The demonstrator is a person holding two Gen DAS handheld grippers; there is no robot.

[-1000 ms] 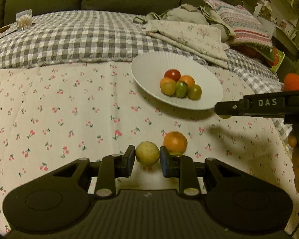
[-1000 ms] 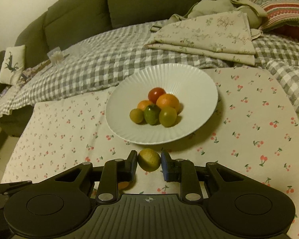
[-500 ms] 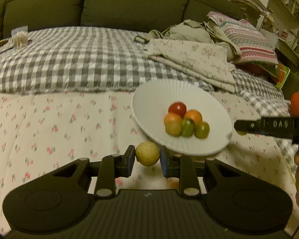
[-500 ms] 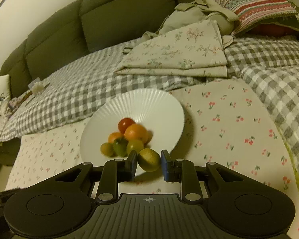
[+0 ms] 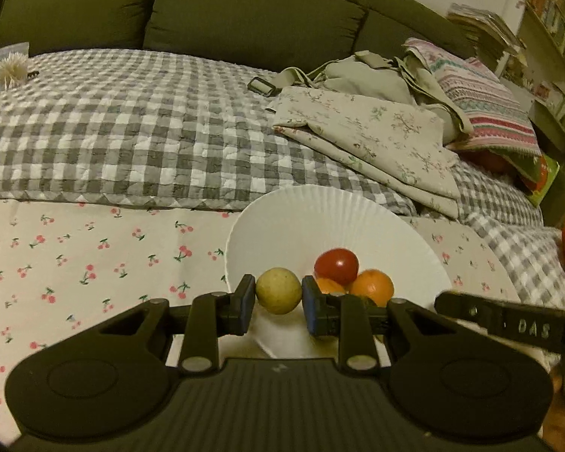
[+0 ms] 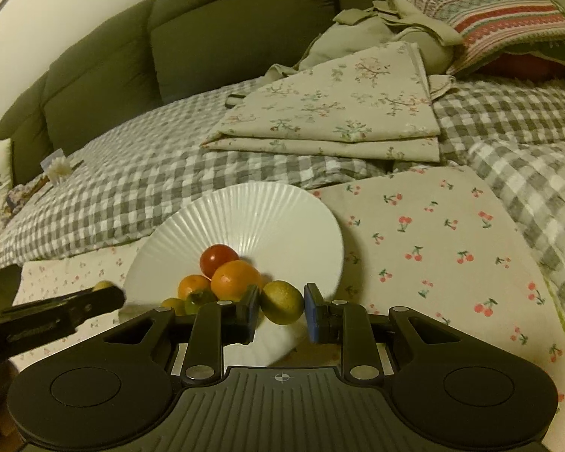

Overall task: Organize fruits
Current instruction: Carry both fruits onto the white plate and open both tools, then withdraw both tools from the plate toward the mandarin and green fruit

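Observation:
A white ribbed plate [image 5: 320,222] [image 6: 267,211] lies on the cherry-print cloth and holds a red tomato [image 5: 336,263] [image 6: 218,258], oranges [image 5: 373,287] [image 6: 235,278] and greenish fruits [image 6: 199,300]. My left gripper [image 5: 278,303] is shut on a pale yellow round fruit [image 5: 278,290], held over the plate's left rim. My right gripper [image 6: 281,310] is shut on a green-yellow lime [image 6: 282,301], held over the plate's near right part, beside the pile. Each gripper shows at the edge of the other's view.
A grey checked quilt [image 5: 132,128] and folded floral cloth [image 5: 365,139] [image 6: 339,105] lie behind the plate. A striped pillow [image 6: 482,11] and a dark green sofa back [image 5: 245,11] stand further back. A toothpick box [image 5: 13,64] sits far left.
Both grippers have moved forward to the plate with their fruits still held. The loose orange on the cloth has dropped out of the left view.

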